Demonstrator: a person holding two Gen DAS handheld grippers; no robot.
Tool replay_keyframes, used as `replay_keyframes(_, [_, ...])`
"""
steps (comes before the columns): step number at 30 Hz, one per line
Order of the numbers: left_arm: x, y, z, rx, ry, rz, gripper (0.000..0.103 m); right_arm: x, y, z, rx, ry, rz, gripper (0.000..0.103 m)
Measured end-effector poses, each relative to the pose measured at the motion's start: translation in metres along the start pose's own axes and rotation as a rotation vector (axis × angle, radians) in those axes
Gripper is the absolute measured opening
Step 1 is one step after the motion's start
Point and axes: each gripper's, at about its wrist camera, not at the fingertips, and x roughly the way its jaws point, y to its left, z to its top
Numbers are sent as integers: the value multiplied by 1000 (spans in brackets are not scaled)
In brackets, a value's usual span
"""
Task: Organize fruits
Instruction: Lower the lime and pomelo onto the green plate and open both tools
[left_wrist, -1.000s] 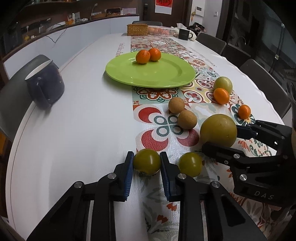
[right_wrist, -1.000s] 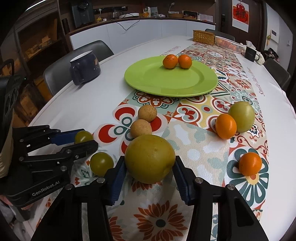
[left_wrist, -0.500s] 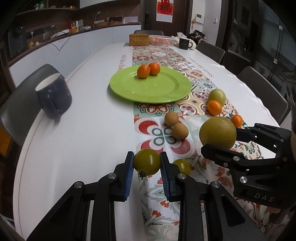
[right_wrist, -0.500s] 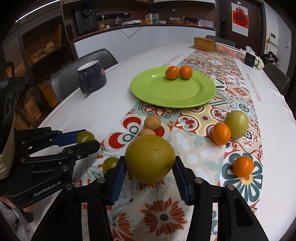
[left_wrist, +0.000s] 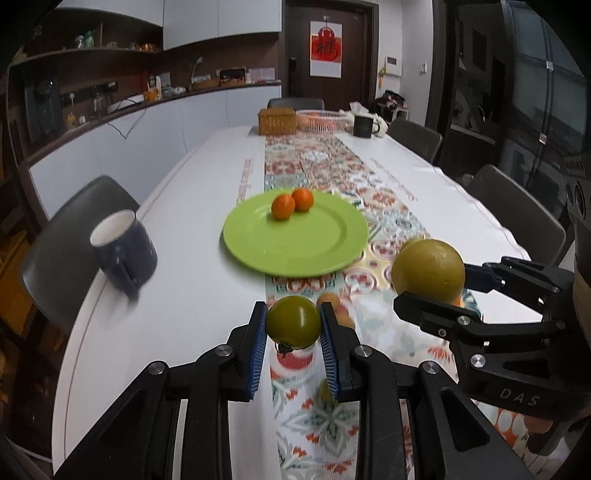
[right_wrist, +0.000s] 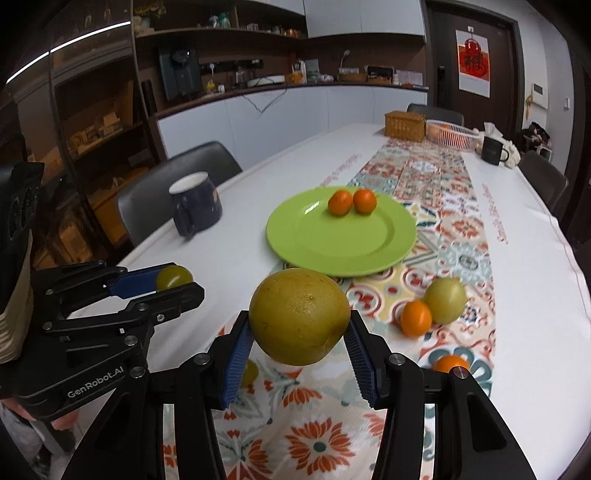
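My left gripper (left_wrist: 293, 325) is shut on a small green tomato (left_wrist: 293, 321) and holds it above the table. Beside it, my right gripper (right_wrist: 299, 328) is shut on a large yellow-green citrus fruit (right_wrist: 299, 315), also lifted; that fruit (left_wrist: 427, 271) shows at the right of the left wrist view. Ahead lies the lime green plate (left_wrist: 295, 254) with two small oranges (left_wrist: 292, 203) on it. On the patterned runner remain a green round fruit (right_wrist: 445, 301), an orange (right_wrist: 415, 318), another orange (right_wrist: 450, 363), a small green tomato (right_wrist: 249, 373) and brown fruits (left_wrist: 334, 306), partly hidden by the fingers.
A dark blue mug (left_wrist: 123, 251) stands near the table's left edge by a grey chair (left_wrist: 70, 236). At the far end are a wicker box (left_wrist: 277, 121), a white basket (left_wrist: 319, 120) and a black mug (left_wrist: 364, 125). More chairs line the right side.
Both grippers have risen with their fruits, so the table and plate now look farther below. The loose fruits on the runner stayed where they were.
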Motion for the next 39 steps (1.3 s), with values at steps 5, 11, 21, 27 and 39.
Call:
replay_keyframes(5, [2,-1,22,8,-34,15,28,-4,-7,17,0,-38,-12,51])
replay_keyframes(11, [9,1,46,6,-58,28,28,-3,-18,41,14,-67,-17,51])
replay_keyframes(21, [34,11,83,-2,-61,33,28,21,-34,81,27,-59,-13,51])
replay_keyframes(27, [60,18,98,-1,-42,41,28,48,-42,100,27,-26,-18,51])
replay_keyframes(39, [134,38,113,-19,78,26,28,117,-65,126,28,92,-31,51])
